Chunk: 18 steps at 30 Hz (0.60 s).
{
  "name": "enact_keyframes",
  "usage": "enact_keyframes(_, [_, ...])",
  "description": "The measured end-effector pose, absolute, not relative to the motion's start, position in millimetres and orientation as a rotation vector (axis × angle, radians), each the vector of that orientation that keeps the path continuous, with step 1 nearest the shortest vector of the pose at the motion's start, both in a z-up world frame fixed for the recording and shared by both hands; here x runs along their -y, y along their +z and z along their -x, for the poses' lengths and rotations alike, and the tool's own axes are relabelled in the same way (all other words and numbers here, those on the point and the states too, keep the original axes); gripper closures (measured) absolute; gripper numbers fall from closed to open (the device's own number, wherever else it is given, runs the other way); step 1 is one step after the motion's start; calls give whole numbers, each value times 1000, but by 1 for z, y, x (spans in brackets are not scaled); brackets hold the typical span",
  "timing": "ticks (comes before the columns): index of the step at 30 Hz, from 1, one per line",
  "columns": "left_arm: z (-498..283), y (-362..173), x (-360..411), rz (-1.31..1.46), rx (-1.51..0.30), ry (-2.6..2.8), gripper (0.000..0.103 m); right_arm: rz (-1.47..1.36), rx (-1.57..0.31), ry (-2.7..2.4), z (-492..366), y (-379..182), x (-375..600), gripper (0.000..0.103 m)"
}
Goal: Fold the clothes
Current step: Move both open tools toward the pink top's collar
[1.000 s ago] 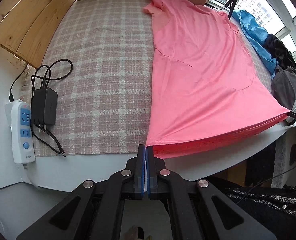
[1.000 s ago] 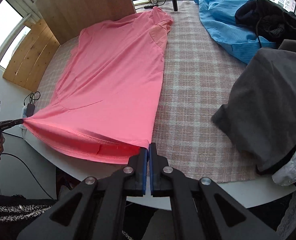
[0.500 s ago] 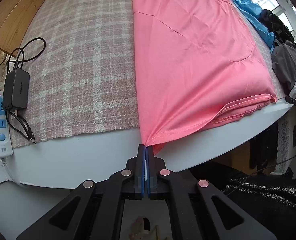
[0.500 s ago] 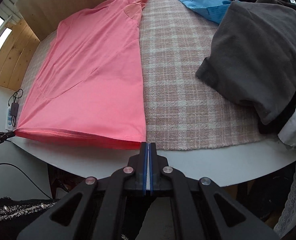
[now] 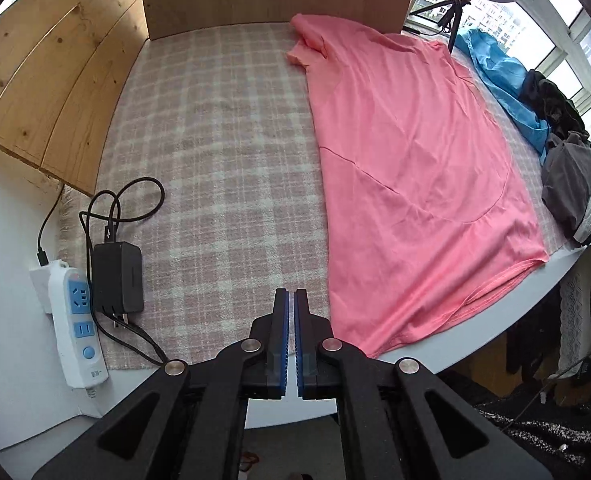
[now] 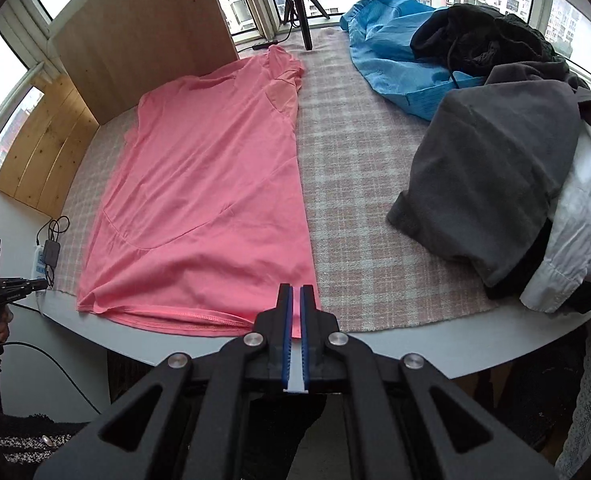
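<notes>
- 2 grippers hang above the table's near edge, each almost closed with only a thin slit between the jaws, and neither holds cloth.
- Left gripper point(image 5: 289, 300): over the checked cloth point(image 5: 215, 152); nothing between the jaws.
- Right gripper point(image 6: 296, 296): above the shirt's near right hem corner; pink shows through the slit, but the pads do not pinch it.
- Shirt point(image 5: 407, 168): flat on the checked cloth, collar toward the far edge, hem at the near edge and slightly overhanging it.
- Key relation: the shirt's long axis runs near edge to far edge. It lies to the right of the left gripper and directly ahead of the right gripper, so the right is nearer.
- Judgement: the next grasp probably falls on the hem corners or a side edge.
- Hidden: the shirt's underside; the clothes pile point(image 6: 507, 168) at the right edge overlaps, so garments cannot be counted.
</notes>
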<state>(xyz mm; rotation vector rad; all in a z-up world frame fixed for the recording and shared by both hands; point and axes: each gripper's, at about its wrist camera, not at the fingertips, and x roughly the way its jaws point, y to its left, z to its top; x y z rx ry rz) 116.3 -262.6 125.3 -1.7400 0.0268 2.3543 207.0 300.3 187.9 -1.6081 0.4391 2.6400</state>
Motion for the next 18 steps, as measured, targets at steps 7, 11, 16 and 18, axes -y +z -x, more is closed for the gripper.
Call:
enact_keyframes(7, [-24, 182, 259, 1505, -18, 2590, 101, 1303, -471, 2806, -137, 295, -335, 89])
enact_keyframes(11, [21, 183, 233, 1453, 22, 2594, 97, 1243, -428, 2869, -82, 310, -350, 75])
enact_keyframes(16, [78, 146, 206, 1534, -3, 2606, 95, 1329, -453, 2866, -6, 266, -368, 74])
enact_keyframes(18, [100, 123, 200, 1578, 22, 2578, 96, 1392, -432, 2854, 26, 236, -369, 74])
